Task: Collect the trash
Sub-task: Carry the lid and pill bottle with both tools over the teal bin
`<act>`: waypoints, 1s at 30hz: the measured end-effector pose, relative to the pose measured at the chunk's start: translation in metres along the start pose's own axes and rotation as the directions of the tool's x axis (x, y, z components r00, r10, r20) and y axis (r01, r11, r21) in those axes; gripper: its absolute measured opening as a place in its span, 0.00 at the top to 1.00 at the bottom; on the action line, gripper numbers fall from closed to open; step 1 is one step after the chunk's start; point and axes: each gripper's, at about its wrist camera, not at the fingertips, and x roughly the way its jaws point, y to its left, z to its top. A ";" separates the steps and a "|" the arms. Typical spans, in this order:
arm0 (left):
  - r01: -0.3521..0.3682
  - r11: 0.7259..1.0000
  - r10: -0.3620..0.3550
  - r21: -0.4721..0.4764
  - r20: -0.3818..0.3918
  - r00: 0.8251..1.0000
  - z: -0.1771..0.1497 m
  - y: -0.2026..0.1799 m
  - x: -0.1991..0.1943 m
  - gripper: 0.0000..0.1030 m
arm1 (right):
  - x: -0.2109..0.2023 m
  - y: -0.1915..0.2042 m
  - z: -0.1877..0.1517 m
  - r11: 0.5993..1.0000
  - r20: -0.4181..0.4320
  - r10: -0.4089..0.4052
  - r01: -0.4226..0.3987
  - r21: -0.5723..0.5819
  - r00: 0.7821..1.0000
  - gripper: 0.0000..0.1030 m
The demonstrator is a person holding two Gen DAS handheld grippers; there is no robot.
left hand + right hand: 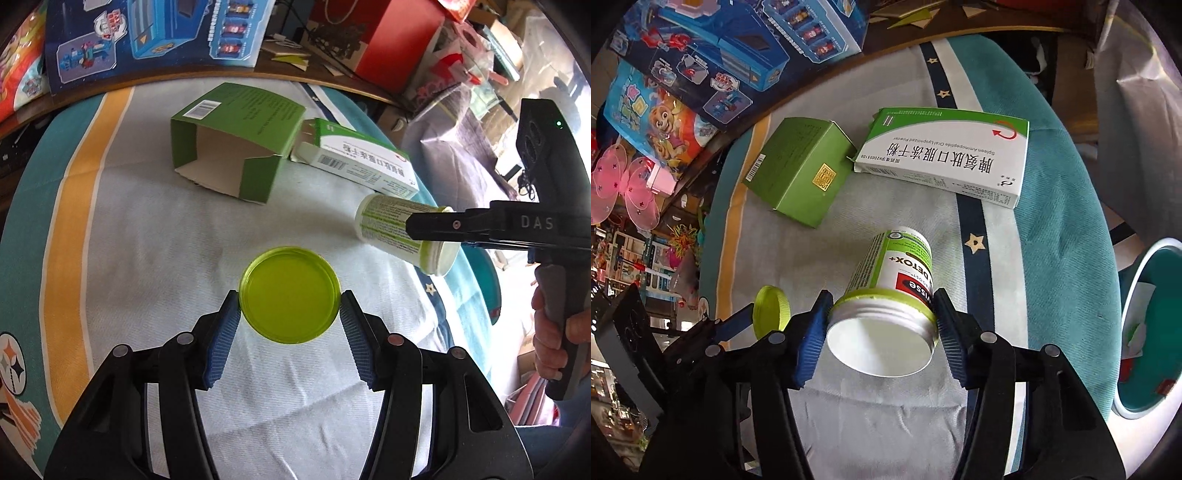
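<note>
A round lime-green lid (289, 306) hangs above the striped cloth, and my left gripper (289, 295) is shut on it, blue pads pressing both edges. The same lid (772, 310) shows edge-on at the left of the right wrist view. A white open bottle (894, 266) with a green label lies tilted, mouth toward the camera. My right gripper (882, 295) is shut on its neck. In the left wrist view that bottle (384, 218) is at the right, held by the right gripper (424, 225).
An opened green carton (236, 140) and a white-and-green medicine box (362, 162) lie on the cloth farther back. A teal bin with a white rim (1145, 254) stands at the right, with scraps inside. Toy boxes (155, 33) and clutter crowd the far edge. A hand (554, 339) grips the right handle.
</note>
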 end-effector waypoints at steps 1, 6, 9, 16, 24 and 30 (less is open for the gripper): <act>-0.002 1.000 0.002 0.009 0.000 1.000 0.000 -0.005 -0.001 0.45 | -0.004 -0.003 -0.002 1.000 0.007 0.006 -0.006 0.003 1.000 0.48; -0.007 0.999 0.007 0.046 -0.002 1.000 0.000 -0.028 -0.003 0.45 | -0.025 -0.019 -0.012 0.999 0.045 0.034 -0.035 0.024 0.998 0.48; -0.005 0.997 0.005 0.071 -0.003 1.000 0.001 -0.044 -0.004 0.45 | -0.037 -0.032 -0.016 0.998 0.071 0.044 -0.047 0.046 0.997 0.48; -0.013 0.988 0.014 0.153 -0.007 1.000 0.001 -0.084 -0.006 0.45 | -0.073 -0.079 -0.030 0.989 0.156 0.050 -0.070 0.129 0.987 0.48; -0.004 0.966 0.012 0.260 -0.030 0.999 0.006 -0.140 0.006 0.45 | -0.113 -0.150 -0.053 0.965 0.249 0.026 -0.090 0.248 0.968 0.48; 0.033 0.924 -0.011 0.382 -0.061 0.998 0.009 -0.204 0.025 0.45 | -0.141 -0.210 -0.082 0.934 0.307 -0.015 -0.096 0.344 0.951 0.48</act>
